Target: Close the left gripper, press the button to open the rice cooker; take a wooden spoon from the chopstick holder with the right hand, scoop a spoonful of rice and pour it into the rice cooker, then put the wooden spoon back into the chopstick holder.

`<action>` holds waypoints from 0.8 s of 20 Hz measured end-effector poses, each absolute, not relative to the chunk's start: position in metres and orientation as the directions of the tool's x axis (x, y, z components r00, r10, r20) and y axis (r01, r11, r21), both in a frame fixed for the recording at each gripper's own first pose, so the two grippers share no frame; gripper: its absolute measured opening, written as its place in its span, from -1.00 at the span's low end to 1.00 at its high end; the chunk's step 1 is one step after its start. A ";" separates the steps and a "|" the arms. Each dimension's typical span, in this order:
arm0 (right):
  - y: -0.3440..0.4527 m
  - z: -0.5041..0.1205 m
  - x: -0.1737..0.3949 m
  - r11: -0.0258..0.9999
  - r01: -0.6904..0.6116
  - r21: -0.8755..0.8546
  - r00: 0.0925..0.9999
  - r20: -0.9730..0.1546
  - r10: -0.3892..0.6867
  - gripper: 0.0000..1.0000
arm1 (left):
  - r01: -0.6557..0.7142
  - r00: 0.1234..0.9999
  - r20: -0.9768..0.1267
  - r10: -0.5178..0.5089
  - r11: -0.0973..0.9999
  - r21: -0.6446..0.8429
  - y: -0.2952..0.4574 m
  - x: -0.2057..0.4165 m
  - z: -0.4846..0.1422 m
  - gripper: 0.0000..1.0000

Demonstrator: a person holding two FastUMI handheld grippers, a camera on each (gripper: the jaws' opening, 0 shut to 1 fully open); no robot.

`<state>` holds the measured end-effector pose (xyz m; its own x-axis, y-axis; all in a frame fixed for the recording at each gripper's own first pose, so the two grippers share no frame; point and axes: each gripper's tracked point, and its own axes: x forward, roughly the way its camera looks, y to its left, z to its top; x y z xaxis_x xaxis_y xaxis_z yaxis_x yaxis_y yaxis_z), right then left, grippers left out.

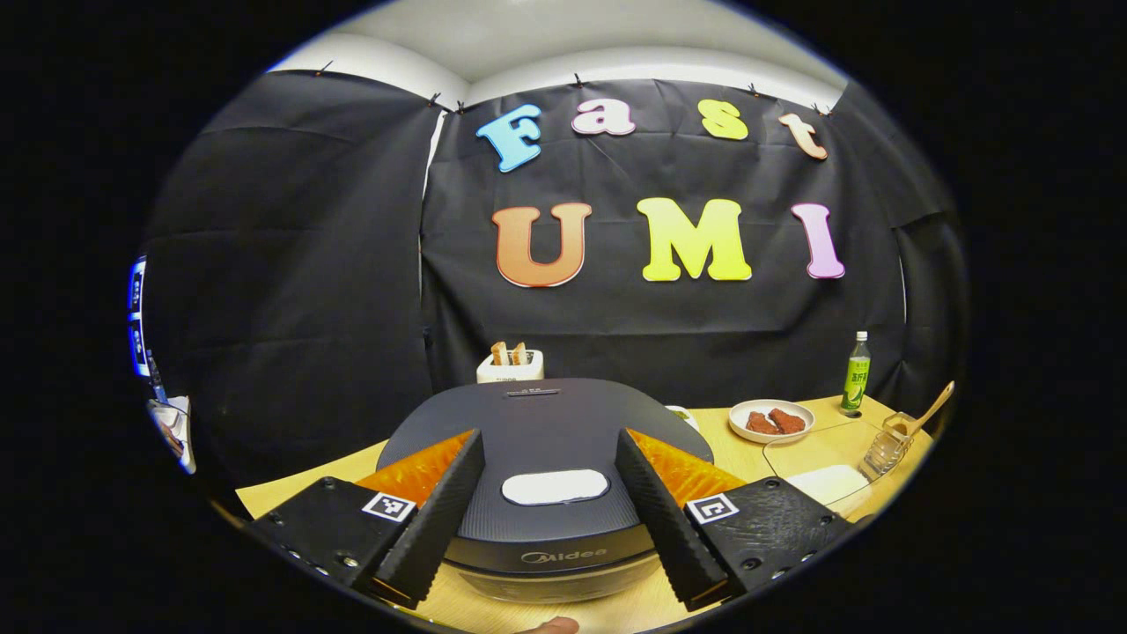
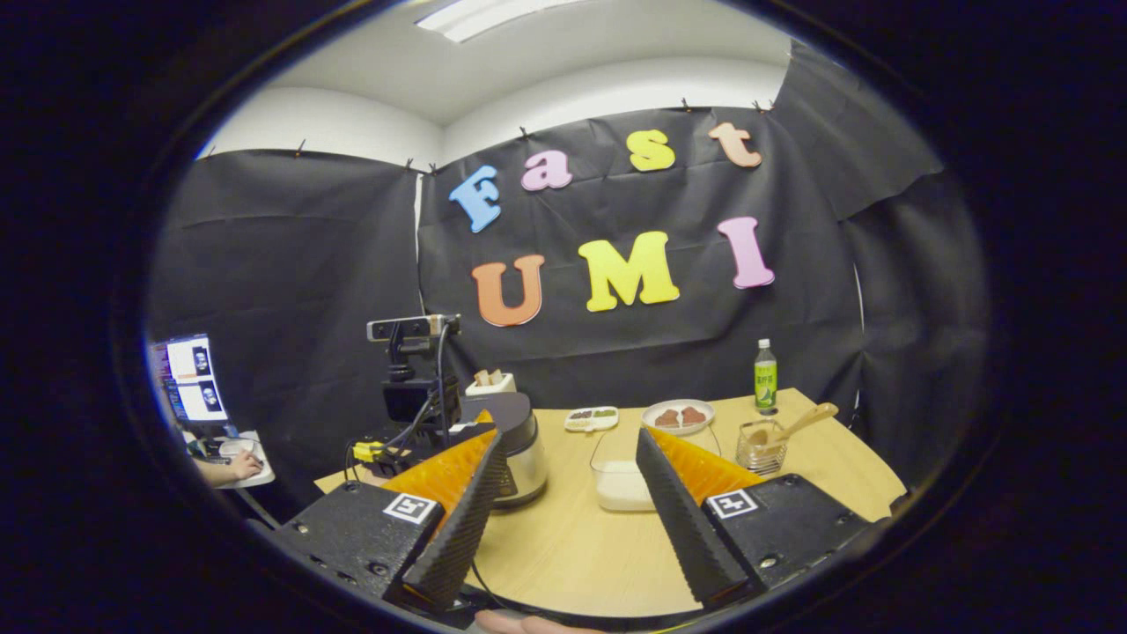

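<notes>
Black cloth walls close off the booth behind a pale wooden tabletop that carries everything for the job. Nearest in the left gripper view, the left gripper hangs just above the front of the rice cooker, its jaws spread wide to either side of the pale oval button; the lid is down, so the press has not been made, and the jaws would need to come together first to give a blunt tip for pushing. That placement reads as lining up on the button. In the right gripper view the right gripper waits low over the near tabletop, jaws open and empty, pointed toward the middle of the table. Beyond it sits a clear rice box with white rice in the bottom, handy between cooker and holder, probably so a scoop travels only a short way. Farther right stands the clear holder, with the spoon in it: bowl down inside, handle leaning up and to the right, so its long axis runs diagonally and the free end offers itself for a grip. Behind are a plate, a small tray, a green bottle and a toaster at the back wall.
</notes>
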<state>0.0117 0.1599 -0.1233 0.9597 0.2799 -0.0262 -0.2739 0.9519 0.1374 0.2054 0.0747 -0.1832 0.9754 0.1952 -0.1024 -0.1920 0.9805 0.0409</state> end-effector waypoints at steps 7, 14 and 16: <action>0.135 -0.114 0.012 0.965 -0.237 0.112 0.971 -0.005 0.239 0.93 | -0.131 0.986 -0.091 0.137 0.989 0.066 0.057 0.158 -0.131 0.89; 0.093 -0.101 0.002 0.985 -0.165 0.047 0.986 0.021 0.164 0.92 | -0.076 0.997 0.028 0.074 0.995 0.064 0.017 0.075 -0.068 0.89; 0.078 -0.092 -0.003 0.991 -0.130 0.025 0.991 0.035 0.129 0.92 | -0.045 0.998 0.048 0.043 0.998 0.047 0.006 0.050 -0.058 0.92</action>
<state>-0.0030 0.0781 -0.0924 0.9910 0.1294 0.0348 -0.1303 0.9912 0.0246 0.0499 0.0056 -0.0581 0.9979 0.0429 0.0484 -0.0452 0.9979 0.0472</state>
